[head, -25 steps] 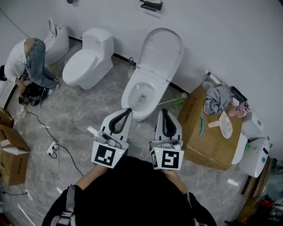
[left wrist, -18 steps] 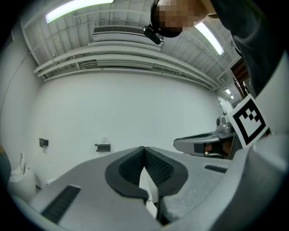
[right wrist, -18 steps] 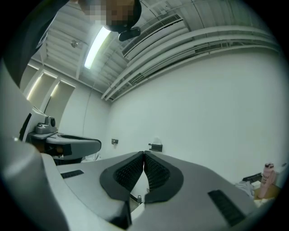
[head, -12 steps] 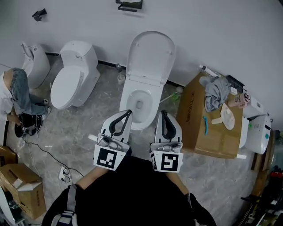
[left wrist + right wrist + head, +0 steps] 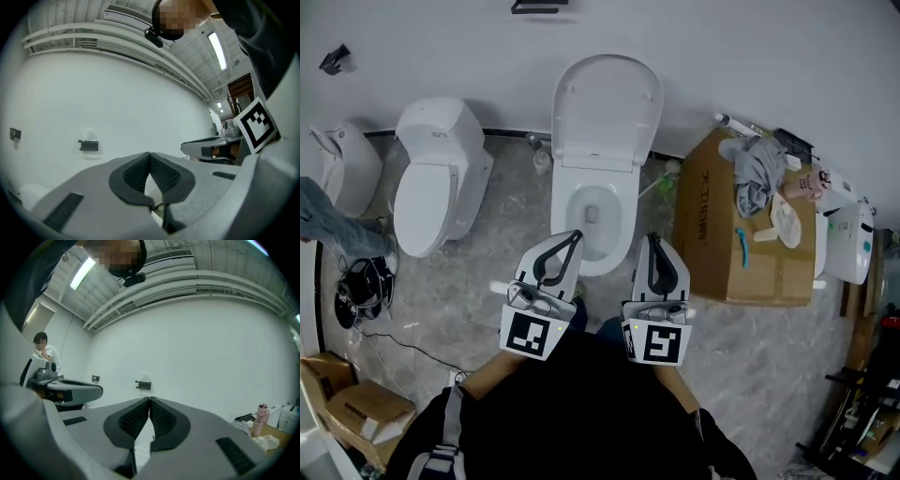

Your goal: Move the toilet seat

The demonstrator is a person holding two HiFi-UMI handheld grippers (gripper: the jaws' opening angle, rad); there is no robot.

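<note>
The white toilet [image 5: 592, 220] stands against the wall at the centre of the head view, its seat and lid [image 5: 605, 108] raised upright over the open bowl. My left gripper [image 5: 574, 234] hovers shut over the bowl's near left rim, touching nothing. Over the near right rim my right gripper [image 5: 649, 239] is shut too and holds nothing. The left gripper view has the jaws [image 5: 150, 154] pressed together against a bare white wall. The right gripper view has its jaws [image 5: 149, 399] closed the same way. In both gripper views the jaws hide the toilet.
A second toilet [image 5: 431, 178] with its lid down stands to the left, a third [image 5: 342, 169] beyond it. A person's leg [image 5: 337, 230] and cables [image 5: 361, 291] lie at the far left. Right of the toilet a cardboard box [image 5: 712, 234] carries a cloth and small items.
The view has swung left to right, so the open toilet now sits straight ahead of both grippers. The crouching person has slid almost out at the left. Both grippers stay shut.
</note>
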